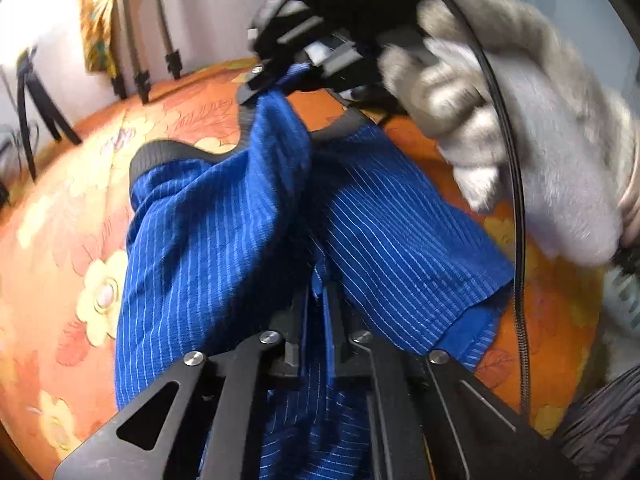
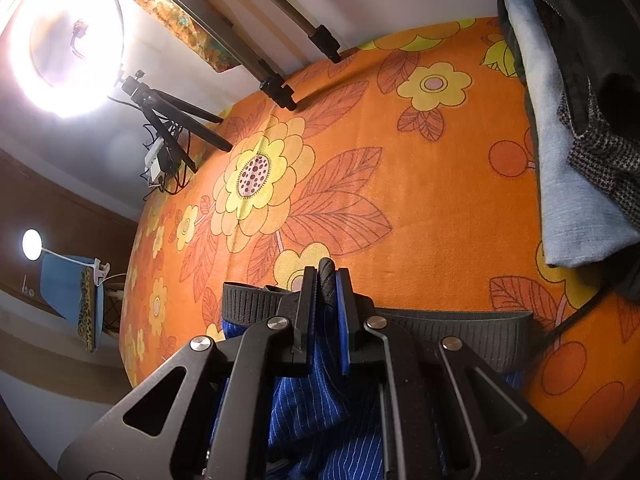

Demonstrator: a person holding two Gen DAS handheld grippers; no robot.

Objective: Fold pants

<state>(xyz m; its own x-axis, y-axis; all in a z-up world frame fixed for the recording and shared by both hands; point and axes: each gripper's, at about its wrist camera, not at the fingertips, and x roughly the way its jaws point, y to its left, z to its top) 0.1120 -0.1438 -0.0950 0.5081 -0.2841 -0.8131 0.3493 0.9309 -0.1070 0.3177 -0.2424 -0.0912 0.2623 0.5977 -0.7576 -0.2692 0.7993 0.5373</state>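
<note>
The pants are blue with thin white stripes and a dark grey elastic waistband. They lie bunched on an orange flowered cloth. My left gripper is shut on a fold of the blue fabric close to the camera. My right gripper, held by a grey-gloved hand, pinches a lifted corner of the pants at the far side. In the right wrist view my right gripper is shut on the waistband, with blue fabric hanging below.
The orange flowered cloth covers the surface. A pile of folded clothes sits at the right edge. Tripod legs stand at the far edge beside a bright ring light. A black cable hangs near the gloved hand.
</note>
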